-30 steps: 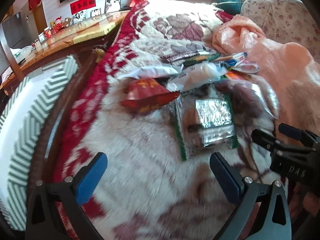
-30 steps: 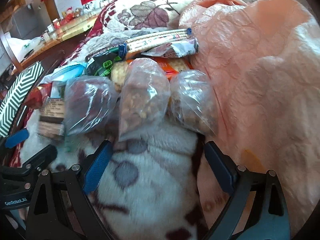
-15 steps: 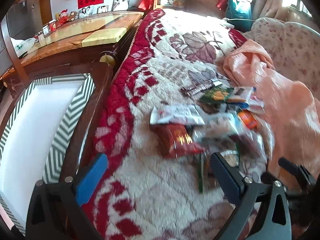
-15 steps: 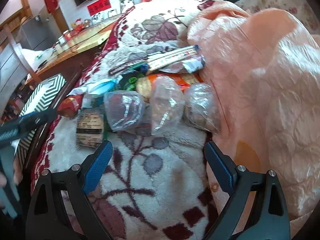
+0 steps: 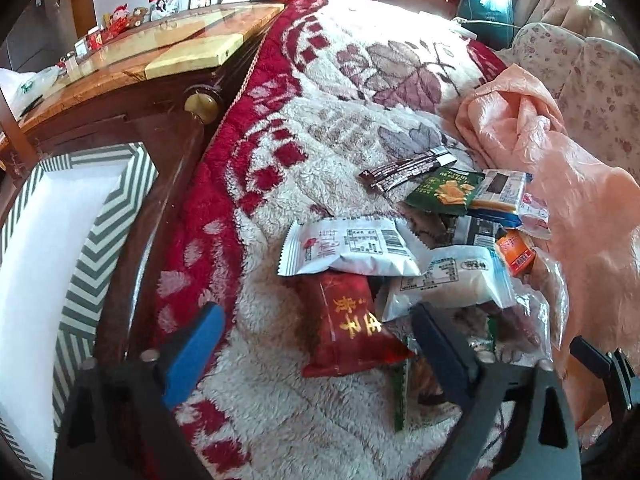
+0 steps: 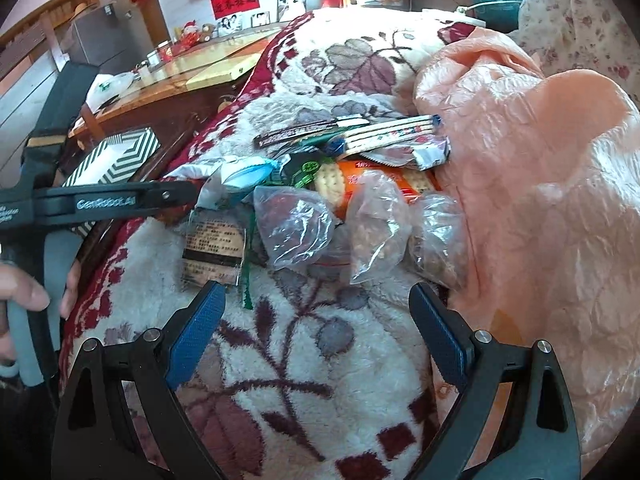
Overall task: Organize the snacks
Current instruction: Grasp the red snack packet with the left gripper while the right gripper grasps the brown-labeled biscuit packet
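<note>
A pile of snacks lies on a fleecy red-and-white blanket [image 5: 320, 152]. In the left wrist view my left gripper [image 5: 316, 344] is open, its jaws on either side of a red packet [image 5: 348, 324]. A white packet [image 5: 348, 246] lies just beyond it, then a green chip bag [image 5: 444, 192] and a dark stick pack [image 5: 408, 170]. In the right wrist view my right gripper [image 6: 316, 328] is open and empty above the blanket, short of three clear bags [image 6: 296, 226] [image 6: 376, 226] [image 6: 438, 236]. The left gripper's body [image 6: 108, 202] reaches in from the left.
A white box with a green zigzag rim [image 5: 100, 248] [image 6: 116, 158] stands left of the bed. A dark wooden bed frame [image 5: 168, 184] runs between box and blanket. A crumpled peach plastic sheet [image 6: 540, 200] lies right of the snacks. A wooden table [image 5: 160, 52] stands behind.
My left gripper has swung and come down over the red packet, which now lies between its jaws. My right gripper has pulled back and up from the clear bags.
</note>
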Available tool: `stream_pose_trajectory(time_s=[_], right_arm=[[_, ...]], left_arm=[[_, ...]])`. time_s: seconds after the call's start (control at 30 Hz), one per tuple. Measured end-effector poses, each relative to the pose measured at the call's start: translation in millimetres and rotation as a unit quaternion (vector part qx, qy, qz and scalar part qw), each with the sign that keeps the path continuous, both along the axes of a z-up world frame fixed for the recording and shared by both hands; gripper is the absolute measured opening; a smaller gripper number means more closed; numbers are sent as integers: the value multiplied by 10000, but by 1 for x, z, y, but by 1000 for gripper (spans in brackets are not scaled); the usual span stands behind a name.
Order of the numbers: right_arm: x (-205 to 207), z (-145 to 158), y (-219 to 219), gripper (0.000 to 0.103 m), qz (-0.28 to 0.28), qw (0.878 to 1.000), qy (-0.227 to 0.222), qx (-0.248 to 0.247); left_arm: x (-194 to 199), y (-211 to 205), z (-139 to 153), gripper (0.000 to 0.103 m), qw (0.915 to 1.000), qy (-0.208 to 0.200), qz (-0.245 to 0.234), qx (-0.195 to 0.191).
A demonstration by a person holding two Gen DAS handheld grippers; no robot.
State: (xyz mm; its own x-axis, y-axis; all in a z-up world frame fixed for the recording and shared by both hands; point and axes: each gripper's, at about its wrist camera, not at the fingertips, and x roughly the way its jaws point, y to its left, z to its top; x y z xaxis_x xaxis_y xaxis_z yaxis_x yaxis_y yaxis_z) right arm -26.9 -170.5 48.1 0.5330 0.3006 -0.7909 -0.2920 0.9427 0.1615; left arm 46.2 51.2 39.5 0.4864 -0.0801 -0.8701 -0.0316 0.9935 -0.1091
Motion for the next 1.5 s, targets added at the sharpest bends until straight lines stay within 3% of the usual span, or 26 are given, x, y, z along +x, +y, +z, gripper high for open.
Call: stream_pose_trajectory(time_s=[0.13,0.2,0.3,0.33,0.7,0.87,1.13,1.37,1.5], right_arm=[[-1,-3,2,94,37,10000,62,8],[-1,-5,3,94,52,9999,99,2],[-1,-6,5,94,111,9998,162,4],[-1,-7,6,94,138,9998,169,0],[5,-12,37,94,526,9977,392,141],[14,-16,52,94,402,9980,483,118],[31,-28,67,93,330,9968,729,84],[33,-30,64,61,692,9959,574,-47],[33,-26,61,56,876,9942,626,-70]], left_arm=[[5,5,-7,61,9996,130,-4,-252],[4,7,-7,54,9994,118,13,-311],[0,8,-6,52,9996,36,10,-286],[-2,9,-5,46,9996,12,27,-268],[-30,19,13,39,9991,-357,210,-111],[-40,18,16,39,9987,-448,233,63],[-45,16,13,37,9987,-458,215,7],[-40,19,1,38,9991,-246,253,-234],[-34,20,0,41,9990,-218,297,-238]])
